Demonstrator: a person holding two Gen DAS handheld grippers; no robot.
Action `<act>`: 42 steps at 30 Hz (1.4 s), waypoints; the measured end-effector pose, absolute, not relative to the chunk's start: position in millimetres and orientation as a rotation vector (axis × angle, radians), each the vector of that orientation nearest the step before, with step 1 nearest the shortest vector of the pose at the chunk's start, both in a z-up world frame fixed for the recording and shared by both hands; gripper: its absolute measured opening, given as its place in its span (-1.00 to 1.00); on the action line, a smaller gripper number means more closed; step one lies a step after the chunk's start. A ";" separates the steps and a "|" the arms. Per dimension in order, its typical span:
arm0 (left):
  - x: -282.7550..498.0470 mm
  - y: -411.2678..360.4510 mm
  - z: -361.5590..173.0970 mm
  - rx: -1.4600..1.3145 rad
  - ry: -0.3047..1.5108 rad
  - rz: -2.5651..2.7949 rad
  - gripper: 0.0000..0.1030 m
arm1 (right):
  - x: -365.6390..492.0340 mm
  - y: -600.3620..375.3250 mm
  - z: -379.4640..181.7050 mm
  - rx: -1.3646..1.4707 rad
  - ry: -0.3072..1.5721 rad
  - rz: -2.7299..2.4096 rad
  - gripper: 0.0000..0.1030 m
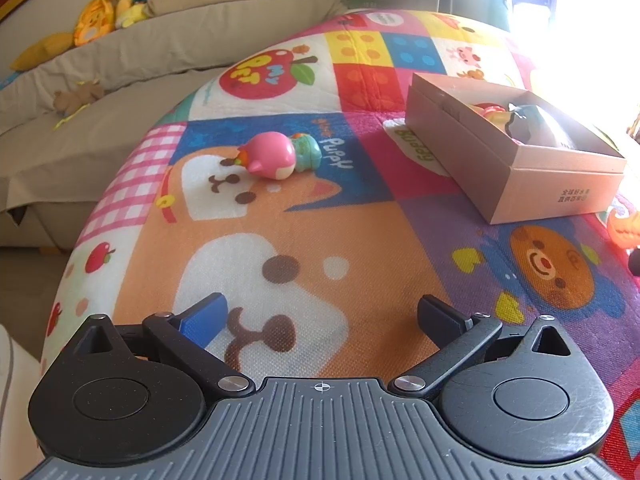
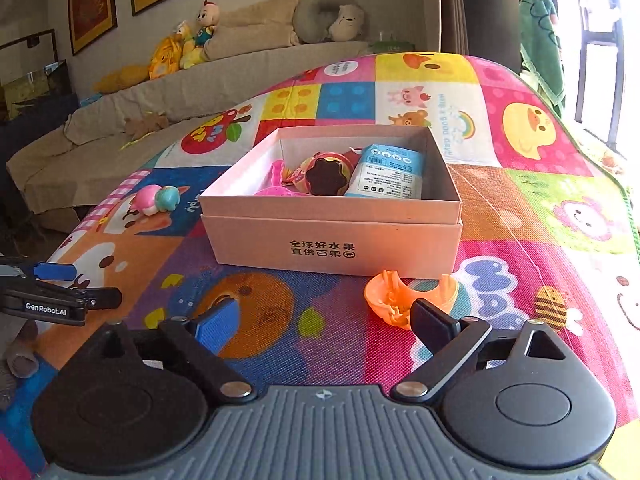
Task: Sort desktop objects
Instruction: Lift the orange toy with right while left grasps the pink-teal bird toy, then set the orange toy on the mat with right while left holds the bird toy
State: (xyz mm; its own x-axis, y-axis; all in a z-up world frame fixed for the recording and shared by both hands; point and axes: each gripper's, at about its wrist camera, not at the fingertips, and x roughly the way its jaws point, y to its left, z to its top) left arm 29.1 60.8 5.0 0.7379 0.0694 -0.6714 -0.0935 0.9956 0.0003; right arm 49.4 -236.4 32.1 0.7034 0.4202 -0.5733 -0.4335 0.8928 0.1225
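One cardboard box (image 2: 332,236) is seen on the colourful mat (image 2: 520,216), and at least four items are counted inside it, among them one blue packet (image 2: 386,172) and one round toy with a dark lid (image 2: 326,174). One pink and green toy (image 1: 280,156) lies apart on the mat, and one orange toy (image 2: 394,298) lies just before the box. Both the left gripper (image 1: 322,320) and the right gripper (image 2: 324,324) are spread wide; nothing is held or touched.
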 end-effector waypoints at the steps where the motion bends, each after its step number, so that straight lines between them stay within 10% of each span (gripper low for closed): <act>1: 33.0 61.7 7.4 -0.033 0.719 0.085 1.00 | 46.8 -235.2 31.8 -0.021 0.633 0.502 0.93; 13: 144.2 91.1 16.4 -0.095 0.639 0.258 0.99 | 36.1 -209.4 14.3 -0.092 0.676 0.542 1.00; 16: 157.9 92.3 9.2 -0.078 0.674 0.288 0.53 | 37.3 -212.6 13.6 -0.076 0.680 0.540 1.00; 22: 136.9 86.1 10.7 -0.058 0.664 0.243 0.46 | 42.7 -211.4 10.8 -0.073 0.716 0.526 1.00; 42: -10.9 19.6 7.7 -0.010 0.676 -0.073 0.84 | 43.8 -195.4 6.5 -0.153 0.755 0.468 1.00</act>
State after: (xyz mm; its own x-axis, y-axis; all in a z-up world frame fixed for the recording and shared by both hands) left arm -10.9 19.6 7.7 0.7773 -0.0707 -0.6251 0.0639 0.9974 -0.0333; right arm 43.8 -195.4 6.5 0.6315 0.3534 -0.6902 -0.4610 0.8868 0.0323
